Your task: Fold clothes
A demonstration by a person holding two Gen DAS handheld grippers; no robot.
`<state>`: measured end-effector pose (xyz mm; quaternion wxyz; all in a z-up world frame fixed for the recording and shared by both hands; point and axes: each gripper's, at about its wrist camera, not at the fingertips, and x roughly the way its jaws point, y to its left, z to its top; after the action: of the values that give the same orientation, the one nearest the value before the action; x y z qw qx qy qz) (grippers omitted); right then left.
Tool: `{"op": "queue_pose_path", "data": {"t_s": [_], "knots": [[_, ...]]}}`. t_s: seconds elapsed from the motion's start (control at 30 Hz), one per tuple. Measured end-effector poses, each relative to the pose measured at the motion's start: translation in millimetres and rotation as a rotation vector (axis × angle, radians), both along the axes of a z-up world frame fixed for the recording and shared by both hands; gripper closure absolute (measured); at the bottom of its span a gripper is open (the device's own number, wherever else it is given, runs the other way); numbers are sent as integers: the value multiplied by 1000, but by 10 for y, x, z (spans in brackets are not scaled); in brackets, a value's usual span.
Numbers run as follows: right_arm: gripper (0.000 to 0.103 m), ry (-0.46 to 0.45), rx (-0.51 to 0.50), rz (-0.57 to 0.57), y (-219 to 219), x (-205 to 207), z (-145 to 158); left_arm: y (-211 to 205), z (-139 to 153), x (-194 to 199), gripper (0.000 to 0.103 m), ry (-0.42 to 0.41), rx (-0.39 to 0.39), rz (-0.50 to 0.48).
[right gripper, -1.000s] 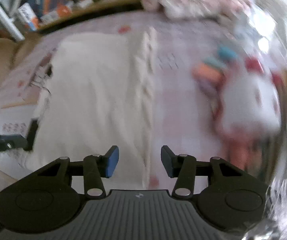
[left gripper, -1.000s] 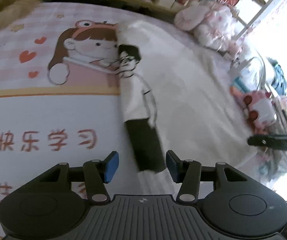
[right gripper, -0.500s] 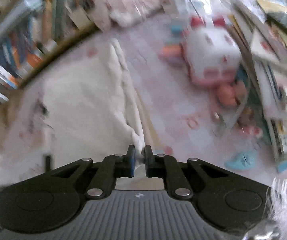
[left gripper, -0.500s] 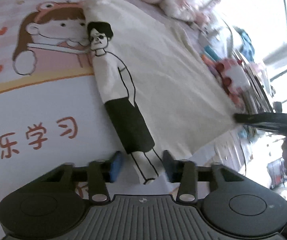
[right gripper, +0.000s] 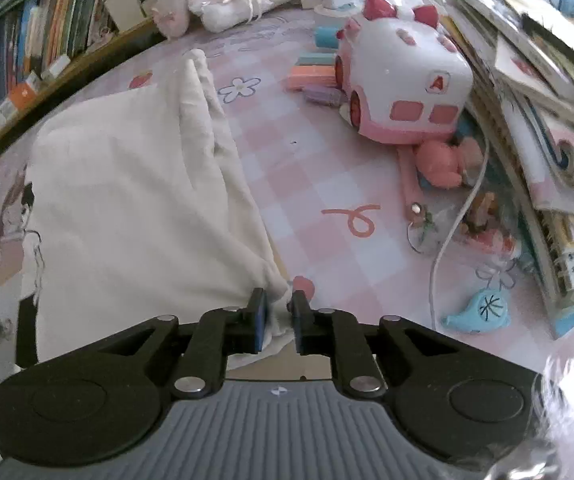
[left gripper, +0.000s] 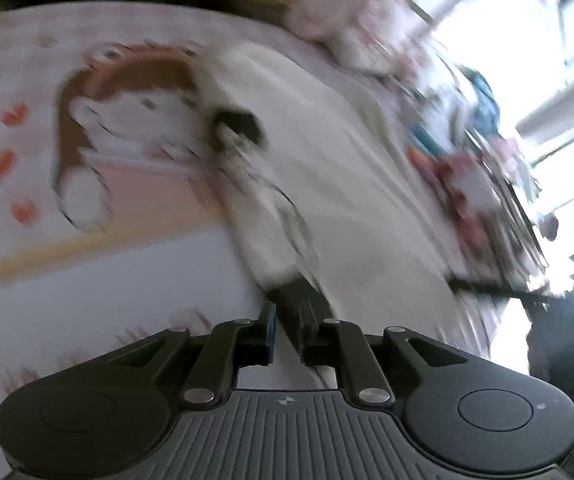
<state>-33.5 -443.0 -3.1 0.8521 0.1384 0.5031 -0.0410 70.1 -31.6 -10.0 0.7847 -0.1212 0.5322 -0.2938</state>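
Surface: pink checked play mat [right gripper: 327, 168] with flower and squiggle prints; in the left wrist view, which is motion-blurred, the mat shows a large cartoon girl with brown hair and red hearts.
Background: bookshelf [right gripper: 19, 64] packed with upright books along the far left edge of the mat; a leaning stack of books and notebooks [right gripper: 547, 128] along the right edge.
Garment: cream-white T-shirt [right gripper: 135, 200] spread on the mat, left of centre in the right wrist view, with a printed cartoon figure in a white top and black trousers [left gripper: 263, 216] running down its left edge.
Garment shape: the right edge is gathered into long folds that rise to a peak near the far end and converge toward the near corner.
Toy: white and pink toy car [right gripper: 403, 84] with red ears, standing on the mat well to the right of the shirt, with pastel blocks just beside it.
Plush: pink and white soft toys [right gripper: 227, 0] at the far end of the mat.
Small item: light blue whale-shaped object [right gripper: 479, 312] near the right gripper, beside a white cable.
Right gripper [right gripper: 277, 320]: jaws drawn in and clamped on the shirt's near right corner, cloth bunched between the pads.
Left gripper [left gripper: 289, 336]: jaws close together, pinching the shirt's near left edge at the figure's black trousers.
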Motion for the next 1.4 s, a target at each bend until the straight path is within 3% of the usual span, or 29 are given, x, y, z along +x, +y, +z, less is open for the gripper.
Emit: {"op": "queue_pose_path", "data": {"t_s": [0.1, 0.17, 0.37, 0.5, 0.67, 0.77, 1.17, 1.2, 1.27, 1.33, 1.4], "knots": [[89, -5, -30, 20, 9, -8, 3, 96, 28, 343, 89, -20, -29, 78], [89, -6, -35, 25, 10, -3, 0, 105, 32, 624, 80, -28, -84, 134], [89, 0, -9, 15, -26, 1, -4, 108, -159, 1307, 78, 51, -221, 302], [89, -7, -7, 18, -30, -23, -6, 65, -340, 1526, 79, 104, -242, 321], [89, -10, 0, 23, -39, -29, -10, 112, -456, 1615, 81, 135, -334, 381], [89, -7, 4, 33, -49, -23, -8, 120, -458, 1635, 79, 139, -337, 386], [89, 4, 11, 59, -61, -15, 6, 97, -303, 1611, 76, 59, -221, 342], [89, 4, 13, 59, -65, -14, 6, 96, -286, 1609, 74, 52, -214, 342], [89, 4, 14, 61, -68, -15, 5, 94, -229, 1601, 55, 8, -165, 343], [89, 4, 16, 62, -72, -16, 5, 110, -191, 1598, 50, -36, -109, 353], [89, 4, 19, 63, -80, -15, 4, 145, -229, 1636, 50, -15, -115, 360]]}}
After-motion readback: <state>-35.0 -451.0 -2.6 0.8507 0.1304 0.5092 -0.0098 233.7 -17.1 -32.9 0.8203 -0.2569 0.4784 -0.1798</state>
